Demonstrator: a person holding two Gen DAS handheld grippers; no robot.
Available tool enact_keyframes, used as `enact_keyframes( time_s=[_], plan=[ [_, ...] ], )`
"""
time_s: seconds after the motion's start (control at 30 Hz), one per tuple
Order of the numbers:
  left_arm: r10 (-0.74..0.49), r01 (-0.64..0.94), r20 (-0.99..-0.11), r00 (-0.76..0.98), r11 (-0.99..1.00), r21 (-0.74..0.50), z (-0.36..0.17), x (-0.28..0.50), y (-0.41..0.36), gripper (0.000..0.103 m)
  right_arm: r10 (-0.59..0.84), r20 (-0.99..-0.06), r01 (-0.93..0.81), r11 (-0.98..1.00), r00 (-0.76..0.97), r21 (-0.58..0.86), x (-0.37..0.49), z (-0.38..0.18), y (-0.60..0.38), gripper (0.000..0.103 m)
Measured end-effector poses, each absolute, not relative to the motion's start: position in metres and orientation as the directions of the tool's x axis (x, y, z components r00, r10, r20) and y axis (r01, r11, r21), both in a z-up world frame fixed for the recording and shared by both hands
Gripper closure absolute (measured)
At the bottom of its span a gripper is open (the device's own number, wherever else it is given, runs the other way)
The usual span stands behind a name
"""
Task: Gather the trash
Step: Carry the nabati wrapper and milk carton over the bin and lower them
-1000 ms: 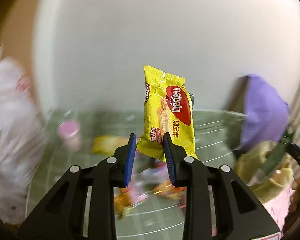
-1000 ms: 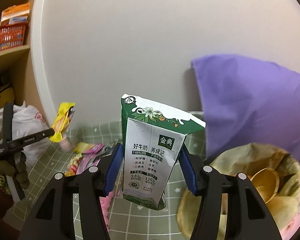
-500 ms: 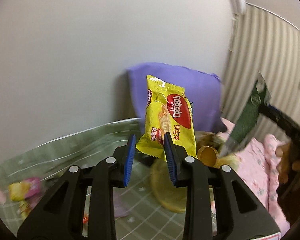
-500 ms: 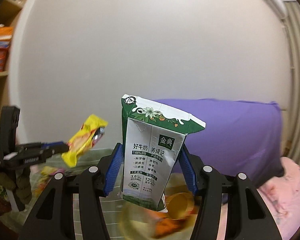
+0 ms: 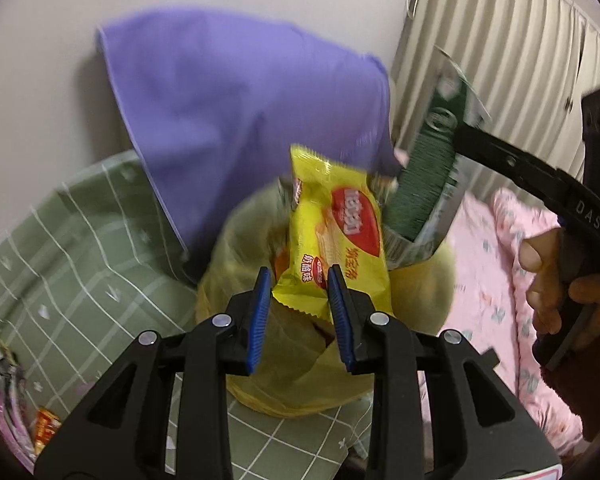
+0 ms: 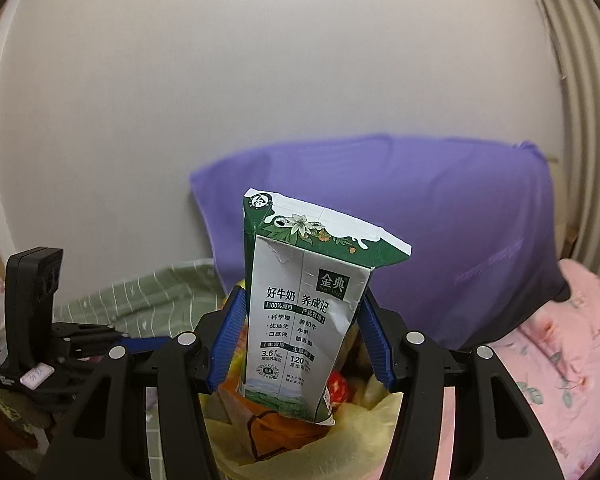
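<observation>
Pillow [image 5: 244, 112] behind bag [image 5: 416, 292], wrappers [image 5: 28, 424] far left

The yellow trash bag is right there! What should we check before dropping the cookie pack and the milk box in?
1. Left gripper pinches the cookie pack: ok.
2. Right gripper clamps the milk box: ok.
3. Cookie pack over the yellow trash bag mouth: ok.
4. Milk box over the bag mouth: ok, its bottom hangs above the trash inside.
5. Room left in the bag: cannot tell; wrappers already show inside.
6. Purple pillow clear of the bag's mouth: ok.
</observation>
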State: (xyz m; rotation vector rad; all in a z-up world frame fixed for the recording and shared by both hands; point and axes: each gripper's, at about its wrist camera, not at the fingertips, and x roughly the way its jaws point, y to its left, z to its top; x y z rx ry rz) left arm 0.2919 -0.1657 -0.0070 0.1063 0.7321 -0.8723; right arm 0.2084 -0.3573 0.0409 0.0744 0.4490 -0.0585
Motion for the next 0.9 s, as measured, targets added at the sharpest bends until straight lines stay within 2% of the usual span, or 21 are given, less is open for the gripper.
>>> enact_keyframes(
  time_s=[0.17,0.47,0.9],
  plan=[
    [-0.606,0.715,-0.692,0.393,0.674,-0.184,-0.039,0.298,-0.181,0.076,0.008,-0.518,0.034,0.997,0.855,0.071,0.226,-0.001,-0.36,0.051],
    [-0.606,0.714,-0.689,0.397,0.676,-0.183,-0.046,0.3,-0.188,0.076,0.044,-0.578,0.033,0.992,0.815,0.122,0.227,-0.036,-0.371,0.051],
    [-0.63,0.717,-0.69,0.356,0.658,-0.23,-0.049,0.302,-0.189,0.074,0.04,-0.61,0.073,0.984,0.791,0.16,0.22,-0.03,-0.381,0.05]
  ],
)
